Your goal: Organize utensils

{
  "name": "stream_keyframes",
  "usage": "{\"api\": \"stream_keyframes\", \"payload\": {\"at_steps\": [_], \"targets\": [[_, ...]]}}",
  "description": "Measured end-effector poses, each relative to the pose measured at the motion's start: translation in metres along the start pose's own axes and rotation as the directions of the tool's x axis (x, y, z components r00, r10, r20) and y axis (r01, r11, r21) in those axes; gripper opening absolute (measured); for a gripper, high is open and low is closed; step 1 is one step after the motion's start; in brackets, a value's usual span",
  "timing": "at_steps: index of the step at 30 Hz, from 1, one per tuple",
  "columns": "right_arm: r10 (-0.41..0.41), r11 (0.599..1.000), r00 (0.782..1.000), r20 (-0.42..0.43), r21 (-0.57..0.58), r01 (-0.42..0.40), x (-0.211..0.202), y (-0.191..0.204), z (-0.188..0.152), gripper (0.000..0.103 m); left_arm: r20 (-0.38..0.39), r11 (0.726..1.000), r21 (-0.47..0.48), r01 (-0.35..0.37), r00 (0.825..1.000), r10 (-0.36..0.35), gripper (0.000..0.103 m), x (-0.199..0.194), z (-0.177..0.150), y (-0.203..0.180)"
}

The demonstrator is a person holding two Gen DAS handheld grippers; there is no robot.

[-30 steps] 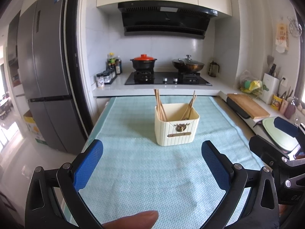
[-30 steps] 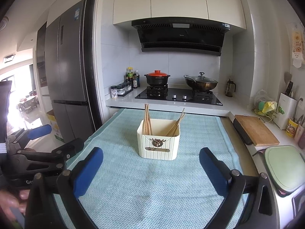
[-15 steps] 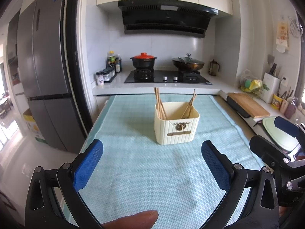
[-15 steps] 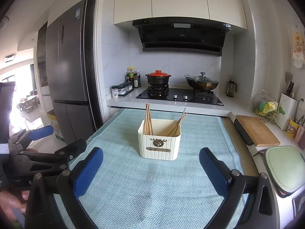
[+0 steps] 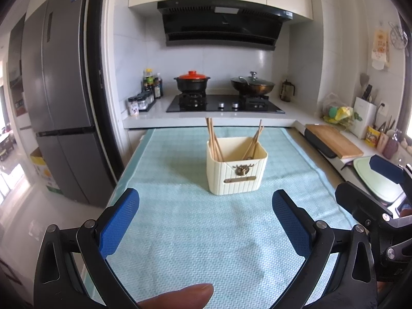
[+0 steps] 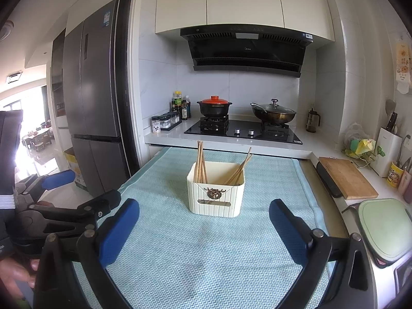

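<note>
Cream holder (image 5: 236,172) sits mid-tabletop toward the far edge, on a light blue mat (image 5: 206,231) that covers the tabletop. 2 bunches of chopsticks stand in it: left bunch (image 5: 213,141) near upright at the left wall, right bunch (image 5: 253,143) leaning toward the right wall. Left tongs (image 5: 204,228) wide, empty, near edge. Right tongs (image 6: 204,230) wide, empty, beside them. A fingertip (image 5: 180,297) shows at the bottom of the left view.

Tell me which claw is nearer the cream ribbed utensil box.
Left, only marginally. Both hover open short of the cream ribbed utensil box: left claw offset to its left, right claw almost squarely facing it.
</note>
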State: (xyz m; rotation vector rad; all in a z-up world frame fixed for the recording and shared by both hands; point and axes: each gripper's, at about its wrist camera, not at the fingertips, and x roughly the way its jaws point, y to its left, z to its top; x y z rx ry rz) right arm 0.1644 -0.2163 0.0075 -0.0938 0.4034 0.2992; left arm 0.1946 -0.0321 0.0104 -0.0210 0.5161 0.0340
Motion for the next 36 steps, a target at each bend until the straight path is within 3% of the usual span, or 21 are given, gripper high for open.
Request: {"api": "stream_keyframes", "payload": {"at_steps": [36], "targets": [[-0.031,1.000,1.000,-0.007,-0.001,0.031,-0.0010,-0.0023,-0.0050,0.103,0.013,1.000,0.023,0.011,1.000,-0.011,0.103,-0.0033,0.0037,-0.0073]]}}
